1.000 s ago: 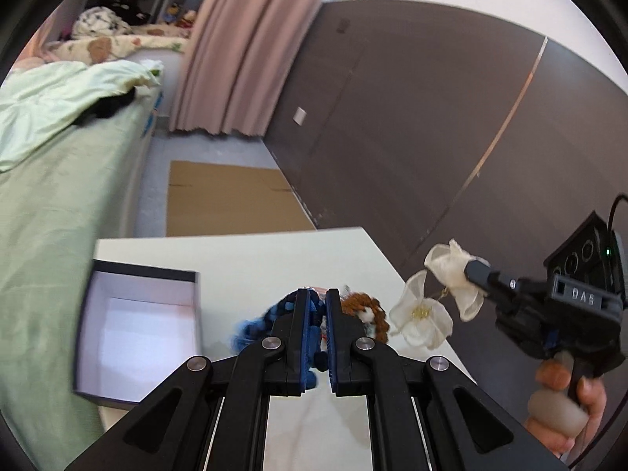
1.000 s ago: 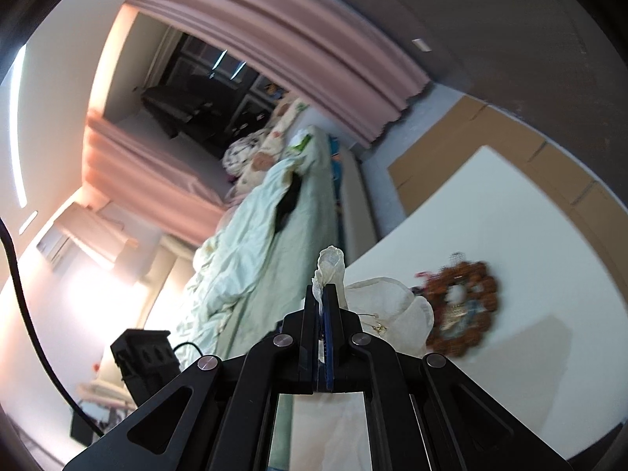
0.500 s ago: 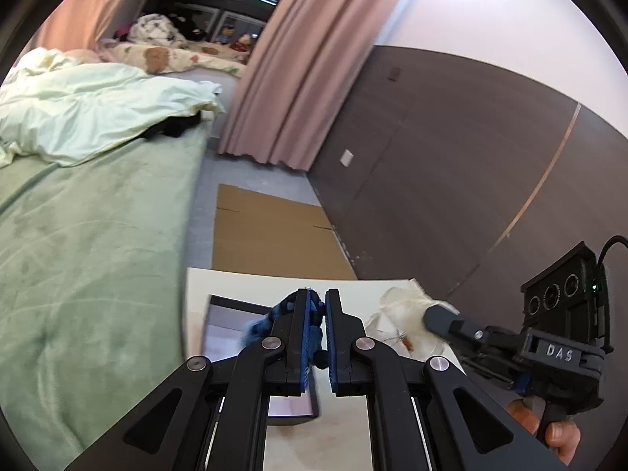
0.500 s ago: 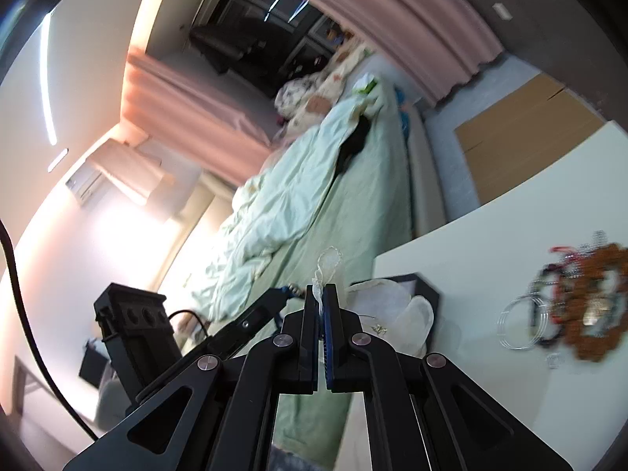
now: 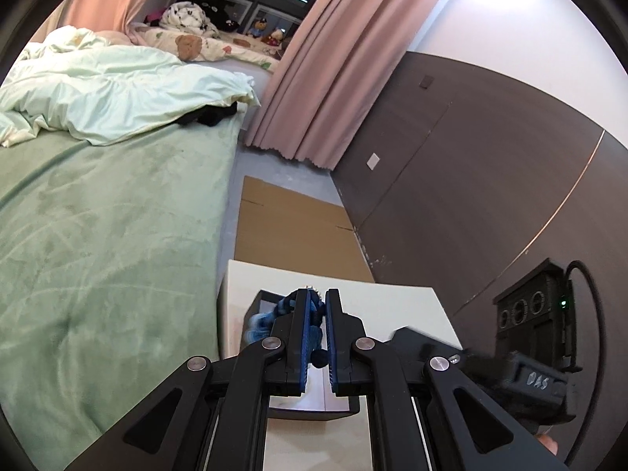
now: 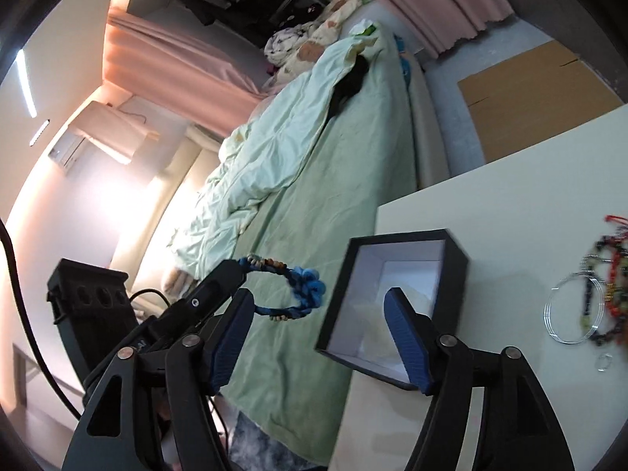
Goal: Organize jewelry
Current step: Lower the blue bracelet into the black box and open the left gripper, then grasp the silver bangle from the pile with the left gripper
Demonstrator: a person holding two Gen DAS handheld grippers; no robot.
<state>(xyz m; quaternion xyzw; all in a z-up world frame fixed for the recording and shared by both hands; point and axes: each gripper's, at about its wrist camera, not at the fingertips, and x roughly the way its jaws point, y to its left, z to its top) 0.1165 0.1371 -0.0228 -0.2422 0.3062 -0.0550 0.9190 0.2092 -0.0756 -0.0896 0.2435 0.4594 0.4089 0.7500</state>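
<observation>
My left gripper (image 5: 316, 306) is shut on a blue braided bracelet (image 5: 312, 322); in the right wrist view the bracelet (image 6: 292, 288) hangs as a loop from that gripper, left of the box. My right gripper (image 6: 320, 308) is open and empty, just above the black box with white inside (image 6: 455, 253). A white fabric flower piece (image 6: 373, 316) lies inside the box. The box (image 5: 261, 298) shows partly behind my left fingers, on the white table (image 5: 376, 296).
A heap of bead bracelets and thin wire bangles (image 6: 588, 298) lies on the table (image 6: 510, 204) right of the box, with a small ring (image 6: 605, 362) nearby. A green bed (image 5: 98, 216) runs along the table's left edge. Flat cardboard (image 5: 290, 227) lies on the floor beyond.
My right gripper has opened and let the white flower drop into the box. My left gripper, still holding the blue bracelet, has moved toward the box's left side.
</observation>
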